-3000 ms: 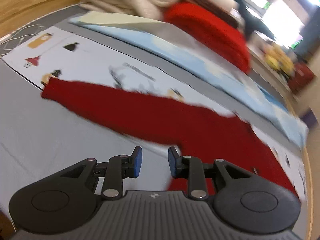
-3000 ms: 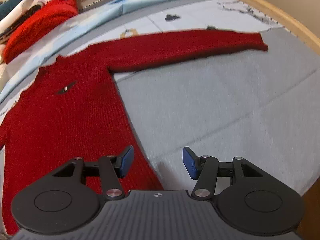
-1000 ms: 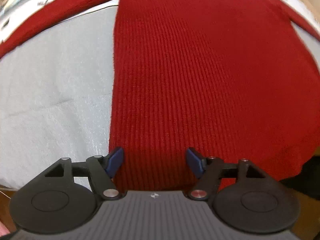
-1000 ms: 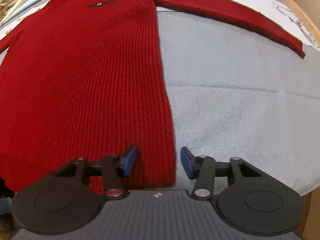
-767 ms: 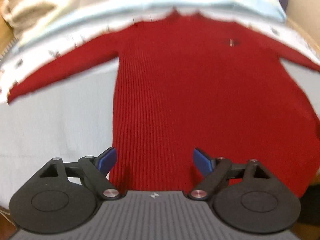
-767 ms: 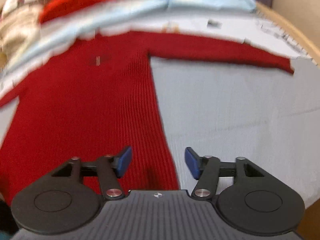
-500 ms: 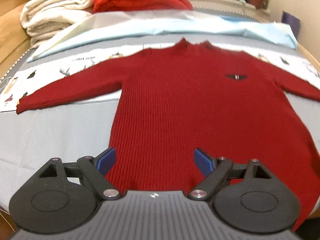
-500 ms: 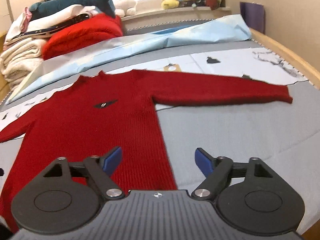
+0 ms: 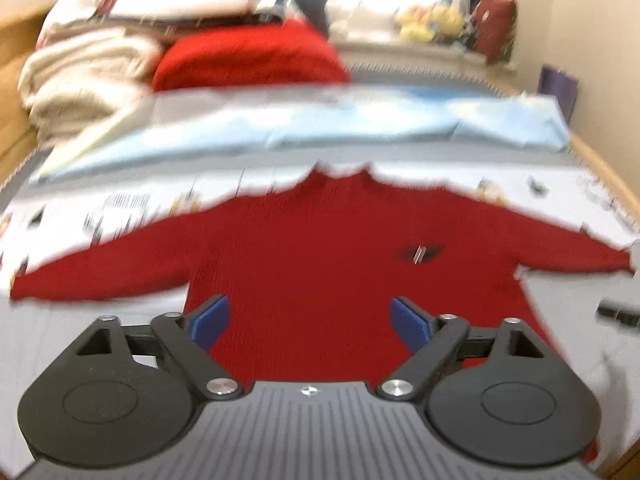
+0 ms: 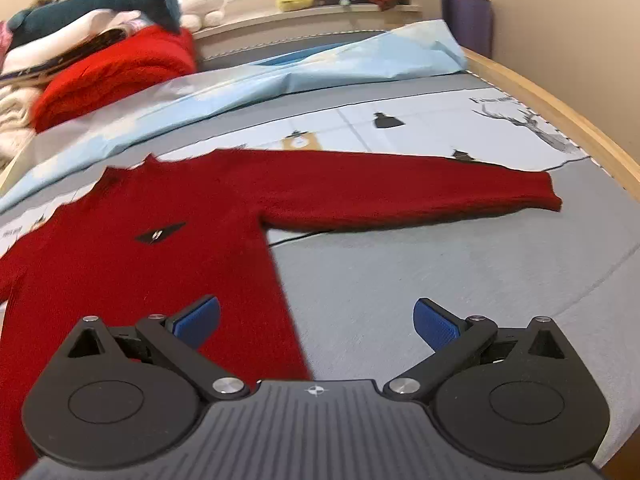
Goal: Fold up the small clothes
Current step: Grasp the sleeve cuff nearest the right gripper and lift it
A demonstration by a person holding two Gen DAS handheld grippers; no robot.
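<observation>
A small dark red knit sweater lies flat on the bed, front up, both sleeves spread out sideways, with a small dark emblem on the chest. It also shows in the right wrist view, with its right sleeve reaching to the cuff. My left gripper is open and empty, raised above the lower body of the sweater. My right gripper is open and empty, above the sweater's right side edge and the grey sheet.
The grey bed sheet has a printed white band and a light blue cover behind it. A bright red blanket and folded cream bedding are piled at the head. A wooden bed rail runs along the right.
Both grippers have lifted and tilted up from the sweater's hem, so more of the bed shows. Both jaws have opened wider. The sweater has not moved.
</observation>
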